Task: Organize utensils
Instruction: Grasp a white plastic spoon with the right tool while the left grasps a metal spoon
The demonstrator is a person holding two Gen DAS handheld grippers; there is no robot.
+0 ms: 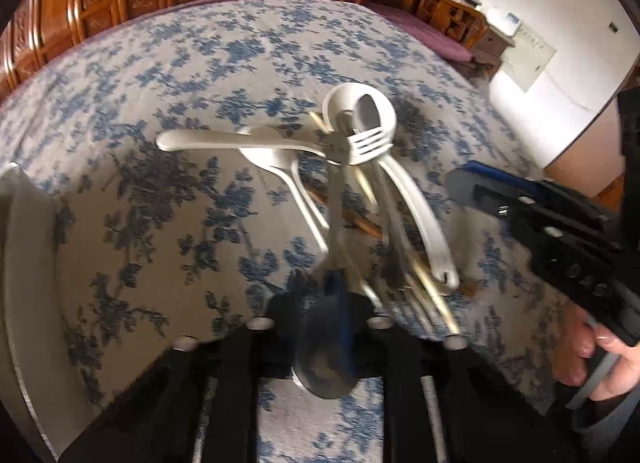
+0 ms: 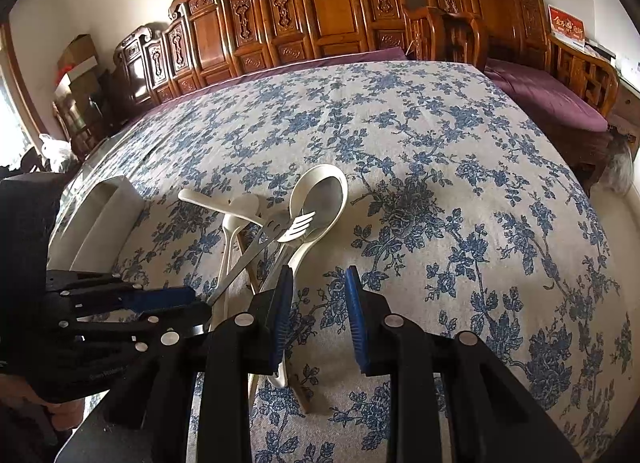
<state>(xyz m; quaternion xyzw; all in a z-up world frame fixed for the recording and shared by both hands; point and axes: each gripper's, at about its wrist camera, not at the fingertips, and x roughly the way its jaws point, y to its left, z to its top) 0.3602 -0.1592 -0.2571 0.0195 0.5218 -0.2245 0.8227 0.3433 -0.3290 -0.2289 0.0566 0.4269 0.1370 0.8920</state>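
A heap of utensils lies on the blue-flowered tablecloth (image 2: 440,167): a large white spoon (image 2: 320,199), a white fork (image 2: 298,225), smaller white spoons (image 2: 232,223) and chopsticks (image 1: 430,295). My left gripper (image 1: 334,291) is shut on a metal spoon (image 1: 335,199) near its bowl, and the handle with its slotted end points away over the heap. In the right wrist view the left gripper (image 2: 192,303) comes in from the left with the metal spoon (image 2: 248,259). My right gripper (image 2: 318,315) stands open just in front of the heap, with only cloth between its blue pads (image 2: 356,315).
A white rectangular container (image 2: 100,215) stands on the table left of the heap; its wall (image 1: 24,263) fills the left edge of the left wrist view. Carved wooden benches (image 2: 332,15) with purple cushions line the far side. A hand (image 1: 608,367) holds the right gripper (image 1: 480,191).
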